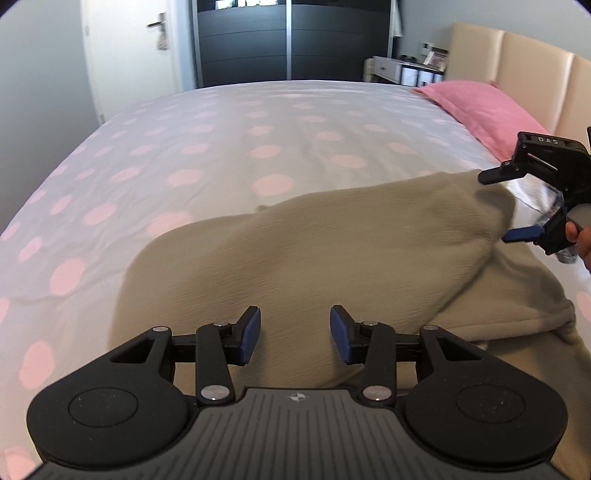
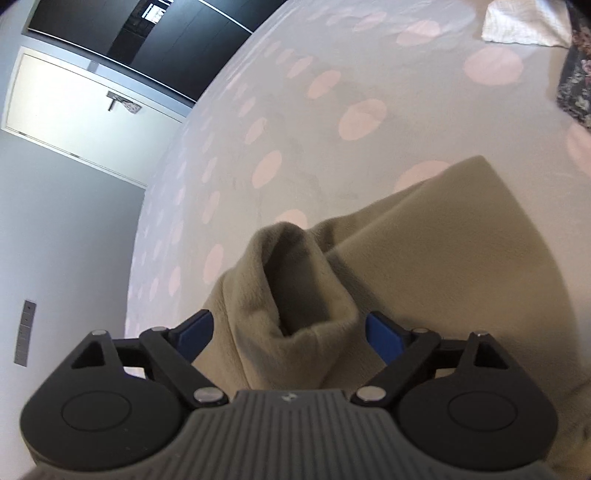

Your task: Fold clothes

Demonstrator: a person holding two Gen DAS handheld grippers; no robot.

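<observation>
A beige fleece garment (image 1: 314, 240) lies crumpled on the bed, near its front edge. In the left wrist view my left gripper (image 1: 295, 325) hovers over the garment's near part. Its blue pads (image 1: 249, 336) stand apart with nothing pinched between them. My right gripper (image 1: 496, 206) is at the garment's far right end, jaws wide. In the right wrist view a raised fold of the garment (image 2: 295, 280) sits between the right gripper's (image 2: 290, 321) open fingers. A gap shows beside the right pad (image 2: 384, 336), so the fold is not squeezed.
The bed cover (image 1: 221, 147) is white with pink dots. A pink pillow (image 1: 484, 110) lies against the beige headboard (image 1: 517, 55). A folded white cloth (image 2: 524, 22) and a dark floral fabric (image 2: 576, 74) lie further along the bed. A door (image 1: 125, 55) and a dark wardrobe (image 1: 288, 40) stand beyond.
</observation>
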